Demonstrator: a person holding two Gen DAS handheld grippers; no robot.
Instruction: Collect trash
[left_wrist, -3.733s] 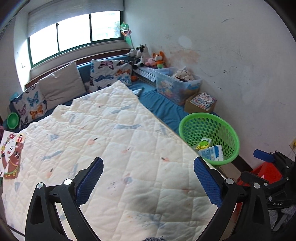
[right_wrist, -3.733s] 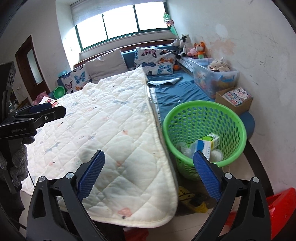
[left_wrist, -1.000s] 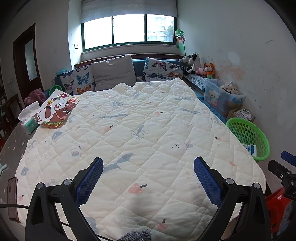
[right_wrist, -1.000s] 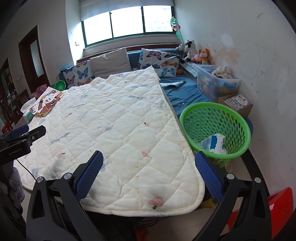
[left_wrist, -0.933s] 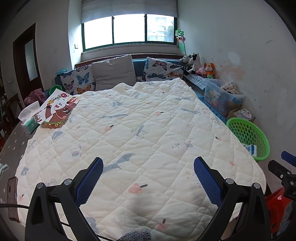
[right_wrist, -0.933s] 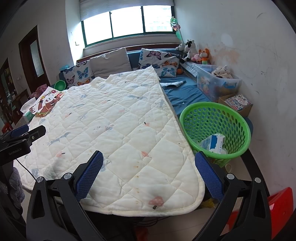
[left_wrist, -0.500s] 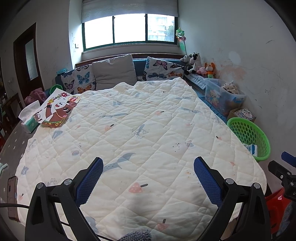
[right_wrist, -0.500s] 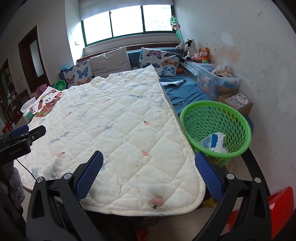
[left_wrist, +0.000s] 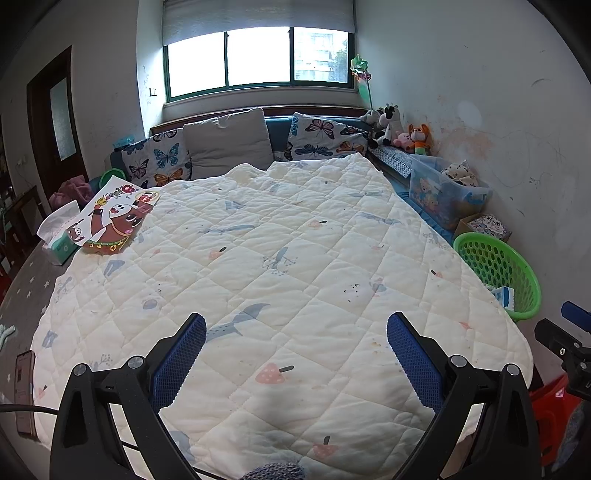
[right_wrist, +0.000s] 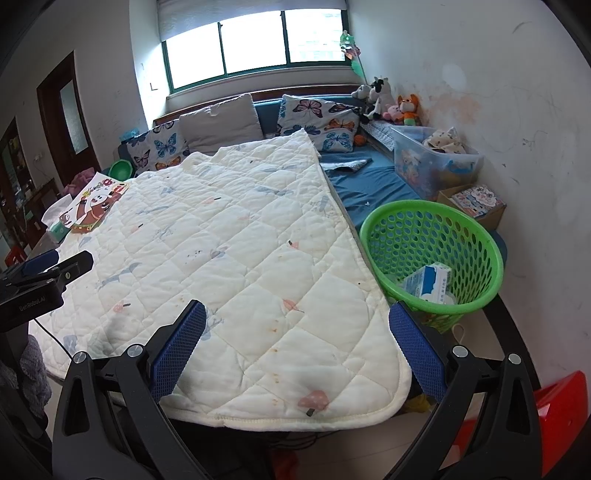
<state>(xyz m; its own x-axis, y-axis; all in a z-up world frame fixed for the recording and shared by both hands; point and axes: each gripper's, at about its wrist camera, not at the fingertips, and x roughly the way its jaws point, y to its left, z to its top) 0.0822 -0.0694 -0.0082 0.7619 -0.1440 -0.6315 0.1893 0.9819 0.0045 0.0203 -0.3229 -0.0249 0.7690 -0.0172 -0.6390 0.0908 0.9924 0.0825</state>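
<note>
A green plastic basket (right_wrist: 476, 236) stands on the floor right of the bed and holds a white and blue carton (right_wrist: 430, 282) and other trash. It also shows in the left wrist view (left_wrist: 515, 266). My left gripper (left_wrist: 295, 350) is open and empty above the near end of the white quilt (left_wrist: 280, 258). My right gripper (right_wrist: 297, 343) is open and empty over the quilt's near right corner (right_wrist: 258, 266), left of the basket. The left gripper also shows at the left edge of the right wrist view (right_wrist: 44, 273).
A cartoon picture book (left_wrist: 112, 218) and a tissue box (left_wrist: 57, 236) lie at the quilt's far left. Butterfly pillows (left_wrist: 325, 138), plush toys (left_wrist: 399, 129), a clear storage bin (left_wrist: 447, 195) and a cardboard box (right_wrist: 476, 203) line the wall. A red stool (right_wrist: 554, 402) stands near right.
Since 3.7 s ago both grippers have pulled back from the basket and the left has turned toward the bed. Over the last second nothing has visibly moved.
</note>
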